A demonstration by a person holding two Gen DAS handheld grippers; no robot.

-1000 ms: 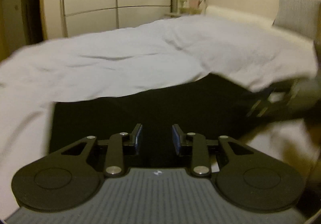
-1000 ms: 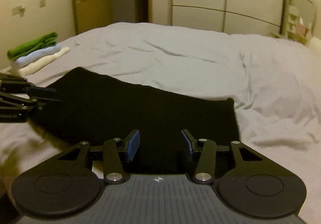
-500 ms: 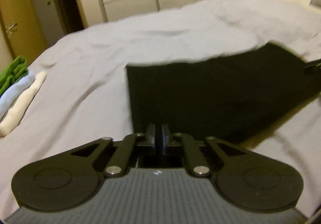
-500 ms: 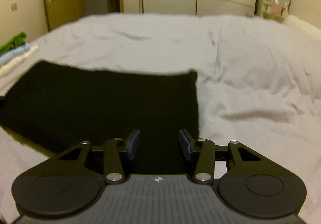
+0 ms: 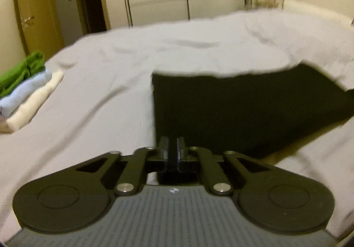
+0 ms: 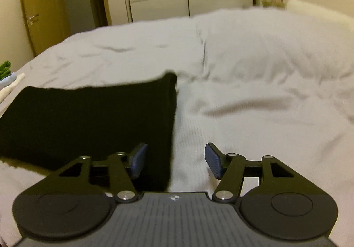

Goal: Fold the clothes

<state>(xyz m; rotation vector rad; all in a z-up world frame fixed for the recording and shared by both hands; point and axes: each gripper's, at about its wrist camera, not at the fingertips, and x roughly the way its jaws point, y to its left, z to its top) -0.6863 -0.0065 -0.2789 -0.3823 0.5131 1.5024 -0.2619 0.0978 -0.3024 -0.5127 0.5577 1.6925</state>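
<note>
a black cloth lies spread flat on a pale bed, a tidy rectangle with straight edges. from these views it cannot be told how many layers it has, so it may already carry a fold or two and could take another.

the left gripper has its fingers pressed together at the cloth's near left corner. dark fabric seems to sit between them, but blur and the black-on-black view leave it unsure whether they pinch the cloth or just meet above it. the cloth stretches ahead and to the right of this gripper.

the right gripper has its fingers spread wide and holds nothing. it hangs over the cloth's near right corner, the cloth's right edge running forward between the fingers, and the cloth lies ahead and to the left.

far to the left of both grippers, near the bed's edge, sits a stack of folded clothes: cream at the bottom, light blue in the middle, green on top. those three look finished, and the black cloth appears to be the piece in work.

no baskets, boxes or other containers are in sight.
</note>
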